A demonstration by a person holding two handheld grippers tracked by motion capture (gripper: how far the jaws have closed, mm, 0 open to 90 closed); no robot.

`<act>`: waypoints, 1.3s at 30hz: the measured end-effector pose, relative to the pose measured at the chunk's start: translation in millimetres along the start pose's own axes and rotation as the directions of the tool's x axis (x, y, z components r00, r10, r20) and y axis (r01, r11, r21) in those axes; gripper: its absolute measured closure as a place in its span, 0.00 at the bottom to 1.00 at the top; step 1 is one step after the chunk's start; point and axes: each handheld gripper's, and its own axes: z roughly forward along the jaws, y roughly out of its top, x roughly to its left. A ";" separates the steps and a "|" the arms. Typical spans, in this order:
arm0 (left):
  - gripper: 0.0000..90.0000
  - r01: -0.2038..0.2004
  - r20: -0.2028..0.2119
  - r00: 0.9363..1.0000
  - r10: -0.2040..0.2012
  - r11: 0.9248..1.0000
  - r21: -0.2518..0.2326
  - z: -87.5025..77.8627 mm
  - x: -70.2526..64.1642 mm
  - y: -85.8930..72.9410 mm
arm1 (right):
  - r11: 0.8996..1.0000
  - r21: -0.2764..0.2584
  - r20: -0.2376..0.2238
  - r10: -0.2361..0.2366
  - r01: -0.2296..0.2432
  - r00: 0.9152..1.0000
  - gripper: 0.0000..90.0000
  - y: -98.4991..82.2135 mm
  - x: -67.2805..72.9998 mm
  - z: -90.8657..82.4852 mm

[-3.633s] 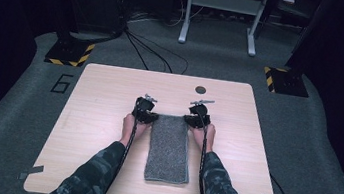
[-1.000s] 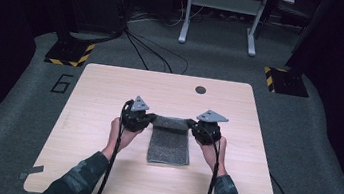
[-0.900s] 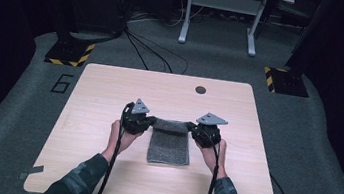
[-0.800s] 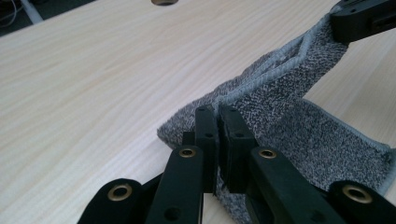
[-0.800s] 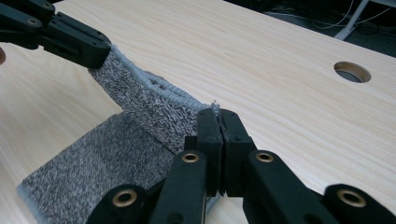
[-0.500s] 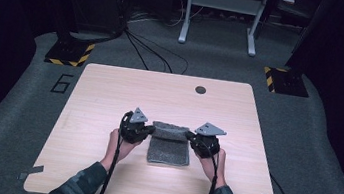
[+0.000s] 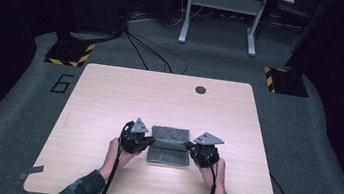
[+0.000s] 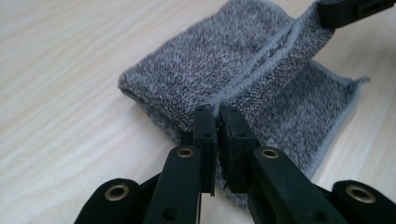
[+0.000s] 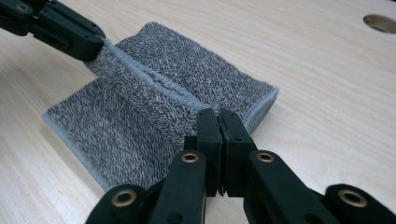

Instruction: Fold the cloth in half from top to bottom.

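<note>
Towel [image 7: 169, 145] folded over on table [image 7: 109, 99], hemmed edge pulled taut. Left tongs [image 8: 217, 122] clamped on one corner of that edge. Right tongs [image 9: 218, 122] clamped on the other.

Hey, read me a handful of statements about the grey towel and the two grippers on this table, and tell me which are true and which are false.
1. The left gripper is shut on the hemmed edge of the towel. True.
2. The right gripper hangs open, clear of the towel. False: its jaws are shut on the same hemmed edge.
3. The towel lies flat in a single layer. False: the held edge has been brought over, so the towel is partly folded onto itself.
4. The table has a light wood top with a round hole near its far edge. True.
5. A cup stands beside the towel. False: nothing stands next to it on the table.
</note>
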 end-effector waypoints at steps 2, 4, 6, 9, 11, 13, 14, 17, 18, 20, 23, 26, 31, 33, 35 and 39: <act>0.94 0.002 0.004 1.000 -0.002 1.000 0.008 1.4 -1.1 -4.0 | 1.000 0.008 -0.003 -0.003 0.003 1.000 0.98 -4.0 1.0 1.2; 0.92 0.005 0.016 1.000 -0.005 1.000 0.019 2.1 -1.1 -6.1 | 1.000 0.016 -0.009 -0.011 0.011 1.000 0.97 -7.1 2.4 2.2; 0.88 0.021 0.038 0.999 -0.022 0.999 0.026 2.5 -1.3 -8.7 | 1.000 0.020 -0.018 -0.005 0.005 1.000 0.96 -10.8 3.3 2.1; 0.80 0.040 0.076 0.996 -0.042 0.999 0.029 -0.2 -2.0 -13.2 | 1.000 0.024 -0.035 0.011 -0.010 0.999 0.88 -16.3 2.2 0.1; 0.74 0.056 0.091 0.994 -0.058 0.998 0.030 -4.5 -2.3 -16.8 | 0.999 0.028 -0.033 0.024 -0.023 0.999 0.81 -19.6 0.6 -3.2; 0.67 0.076 0.092 0.993 -0.079 0.997 0.035 -11.8 -0.1 -21.1 | 0.998 0.042 -0.026 0.055 -0.054 0.998 0.74 -25.2 -4.3 -9.4; 0.64 0.089 0.087 0.992 -0.092 0.995 0.036 -16.5 1.8 -23.0 | 0.998 0.040 -0.028 0.053 -0.052 0.998 0.72 -27.0 -7.1 -11.9; 0.54 0.133 0.066 0.989 -0.133 0.991 0.008 -29.3 11.5 -25.6 | 0.995 0.022 -0.029 0.103 -0.102 0.994 0.65 -30.8 -17.5 -24.2; 0.51 0.142 0.060 0.988 -0.141 0.990 0.000 -32.0 15.9 -24.7 | 0.993 0.012 -0.025 0.114 -0.114 0.993 0.63 -30.1 -20.0 -26.1; 0.44 0.152 0.027 0.988 -0.152 0.988 -0.014 -32.5 23.0 -20.6 | 0.989 -0.007 -0.028 0.145 -0.145 0.989 0.61 -24.4 -25.0 -28.2; 0.38 0.150 0.015 0.989 -0.150 0.989 0.017 -23.0 26.8 -12.0 | 0.987 0.003 -0.022 0.162 -0.162 0.987 0.55 -13.0 -23.6 -20.7; 0.35 0.130 0.004 0.991 -0.130 0.990 0.059 -9.6 21.1 -6.6 | 0.986 0.040 -0.015 0.162 -0.161 0.987 0.54 -4.9 -16.6 -3.5; 0.32 0.082 -0.020 0.997 -0.081 0.990 0.113 4.6 9.3 -7.3 | 0.984 0.089 -0.014 0.157 -0.155 0.988 0.50 -8.1 -7.8 11.8; 0.30 0.061 -0.016 0.998 -0.059 0.989 0.135 6.5 6.1 -9.5 | 0.984 0.102 -0.004 0.148 -0.146 0.989 0.49 -11.0 -5.5 13.3; 0.27 0.041 -0.021 0.999 -0.038 0.987 0.155 8.5 1.5 -13.2 | 0.985 0.127 0.011 0.120 -0.120 0.993 0.45 -15.2 -2.7 14.6; 0.26 -0.006 -0.039 0.999 0.014 0.983 0.185 8.5 -4.4 -18.9 | 0.986 0.146 0.030 0.079 -0.082 0.996 0.43 -22.6 -0.5 16.2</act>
